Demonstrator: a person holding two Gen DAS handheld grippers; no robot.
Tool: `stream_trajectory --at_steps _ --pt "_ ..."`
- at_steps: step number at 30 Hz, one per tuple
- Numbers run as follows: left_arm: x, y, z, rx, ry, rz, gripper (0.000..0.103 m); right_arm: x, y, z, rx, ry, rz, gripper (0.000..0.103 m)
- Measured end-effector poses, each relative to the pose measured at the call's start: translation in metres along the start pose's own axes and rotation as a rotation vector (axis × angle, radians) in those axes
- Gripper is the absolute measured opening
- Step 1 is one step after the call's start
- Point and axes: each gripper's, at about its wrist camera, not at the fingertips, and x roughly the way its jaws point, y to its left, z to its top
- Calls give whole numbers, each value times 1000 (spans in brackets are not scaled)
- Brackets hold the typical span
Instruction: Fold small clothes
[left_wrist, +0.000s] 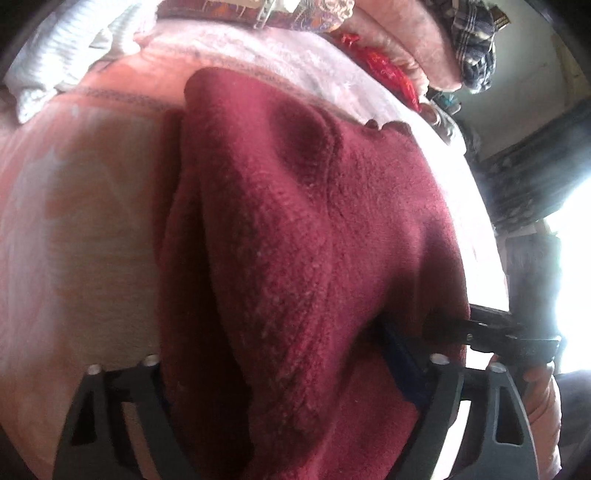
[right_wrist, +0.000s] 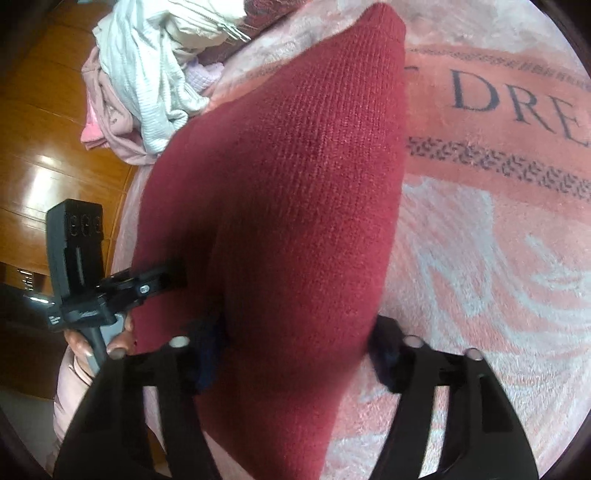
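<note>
A dark red knitted garment (left_wrist: 295, 229) hangs in folds over a pink blanket (left_wrist: 74, 221). It drapes between the fingers of my left gripper (left_wrist: 295, 373), which is shut on its near edge. In the right wrist view the same garment (right_wrist: 295, 184) is lifted up, and my right gripper (right_wrist: 295, 347) is shut on its edge. The left gripper (right_wrist: 155, 284) also shows there, biting the cloth's left side. The right gripper (left_wrist: 454, 325) shows at the garment's right edge in the left wrist view.
A heap of white and pink clothes (right_wrist: 147, 74) lies at the bed's far left edge, above a wooden floor (right_wrist: 44, 147). Red packets (left_wrist: 388, 70), a checked cloth (left_wrist: 472, 48) and bedding lie at the far side. The blanket bears dark letters (right_wrist: 517, 103).
</note>
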Motion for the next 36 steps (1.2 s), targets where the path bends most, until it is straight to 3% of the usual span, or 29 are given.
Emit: stream_trajectory --at_steps 6,9,13,17,20,23,25,26,29,31,36 --pt "-13 -3 -11 -77 -51 -115 42 -29 10 -8 -29 -53 24 42" --pt "-17 -21 -19 -95 -47 -173 40 -66 8 -20 -71 -80 8 42" --pt "-18 -88 -35 -26 -54 -218 40 -130 -13 -54 -86 -116 -39 42" --pt "-7 -153 -53 76 -73 -216 40 -177 -47 -92 -62 -156 -69 42" --pt "17 -191 -72 143 -65 -190 42 -190 -83 -122 -20 -160 -93 42" --pt "64 -211 -94 185 12 -113 49 -174 -127 -149 58 -112 -108 44" --pt "87 -211 -109 214 13 -42 68 -160 -153 -164 100 -101 -77 47" --pt "91 -211 -113 223 -4 -37 69 -159 -160 -169 115 -115 -41 49" --pt "88 -212 -114 226 -33 -28 75 -166 -167 -175 141 -133 19 56" --pt "81 -212 -112 194 -52 13 87 -173 -164 -181 136 -135 20 63" --pt "52 -205 -138 191 -161 95 90 -189 -161 -217 149 -133 60 68"
